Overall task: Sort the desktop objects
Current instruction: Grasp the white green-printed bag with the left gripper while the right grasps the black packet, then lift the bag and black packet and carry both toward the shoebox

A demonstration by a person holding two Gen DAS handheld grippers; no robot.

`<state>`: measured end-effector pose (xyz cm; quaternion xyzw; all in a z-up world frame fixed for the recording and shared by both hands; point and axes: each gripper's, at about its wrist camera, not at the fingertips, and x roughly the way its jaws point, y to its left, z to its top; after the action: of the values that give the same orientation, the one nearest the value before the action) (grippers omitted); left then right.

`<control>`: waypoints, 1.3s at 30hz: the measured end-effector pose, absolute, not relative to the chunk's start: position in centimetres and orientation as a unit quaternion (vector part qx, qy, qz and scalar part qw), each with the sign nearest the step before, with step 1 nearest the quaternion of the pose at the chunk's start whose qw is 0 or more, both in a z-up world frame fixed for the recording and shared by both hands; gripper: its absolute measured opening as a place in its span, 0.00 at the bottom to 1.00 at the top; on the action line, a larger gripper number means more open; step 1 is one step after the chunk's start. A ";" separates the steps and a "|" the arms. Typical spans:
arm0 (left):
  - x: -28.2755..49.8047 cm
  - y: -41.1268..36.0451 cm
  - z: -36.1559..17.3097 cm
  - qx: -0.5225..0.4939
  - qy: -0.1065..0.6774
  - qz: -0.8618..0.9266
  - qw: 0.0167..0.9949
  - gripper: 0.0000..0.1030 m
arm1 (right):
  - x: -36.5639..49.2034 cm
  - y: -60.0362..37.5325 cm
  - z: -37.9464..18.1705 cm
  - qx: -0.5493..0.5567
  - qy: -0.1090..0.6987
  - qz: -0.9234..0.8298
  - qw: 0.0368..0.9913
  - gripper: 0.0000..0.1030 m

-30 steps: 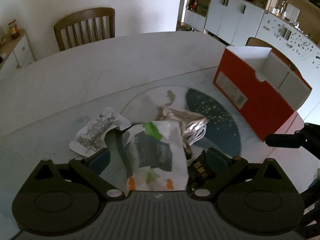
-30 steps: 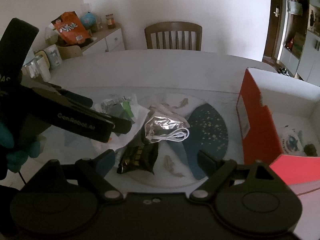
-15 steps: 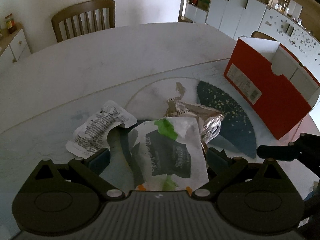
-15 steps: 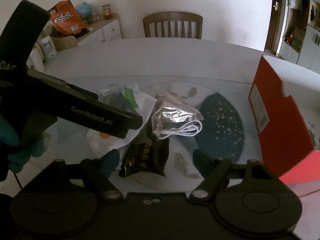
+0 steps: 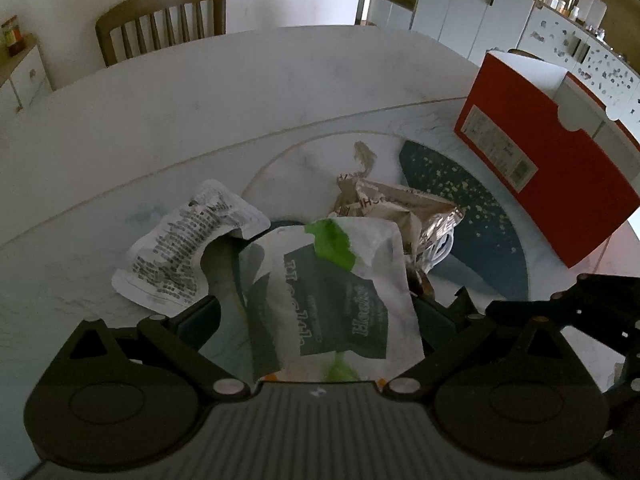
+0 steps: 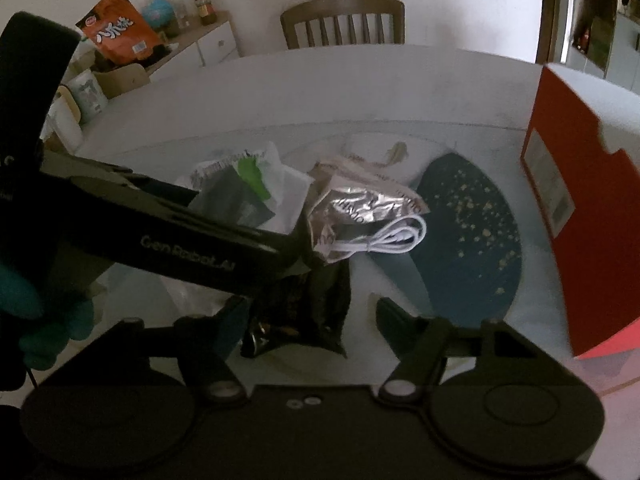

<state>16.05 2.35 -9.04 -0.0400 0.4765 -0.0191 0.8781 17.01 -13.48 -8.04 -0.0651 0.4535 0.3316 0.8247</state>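
Between my closing right gripper (image 6: 310,312) jaws, I am straddling the light, crinkly black packet (image 6: 302,312), aiming mid-body; my left gripper (image 5: 316,316) is gaping around the white wrapper (image 5: 340,296).

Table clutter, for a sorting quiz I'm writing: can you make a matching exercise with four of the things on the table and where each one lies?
Things:
1. white cable
2. black wrapper
3. white and green bag
4. red box

Places:
A. between the fingers of the left hand-held gripper
B. standing at the table's right side, apart from the pile
C. coiled against the silver foil wrapper
D. between the fingers of the right hand-held gripper, whose jaws are closing

Pairs: 1-C, 2-D, 3-A, 4-B
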 end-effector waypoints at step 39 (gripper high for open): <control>13.4 2.3 -4.7 -0.074 0.452 -0.017 0.889 0.57 | 17.2 -17.2 -4.8 -0.019 0.457 0.340 0.822 0.26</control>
<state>13.38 2.30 -4.74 -0.0738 0.4517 -0.0170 0.8889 17.15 -17.17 -4.85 -0.0193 0.4573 0.3397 0.8217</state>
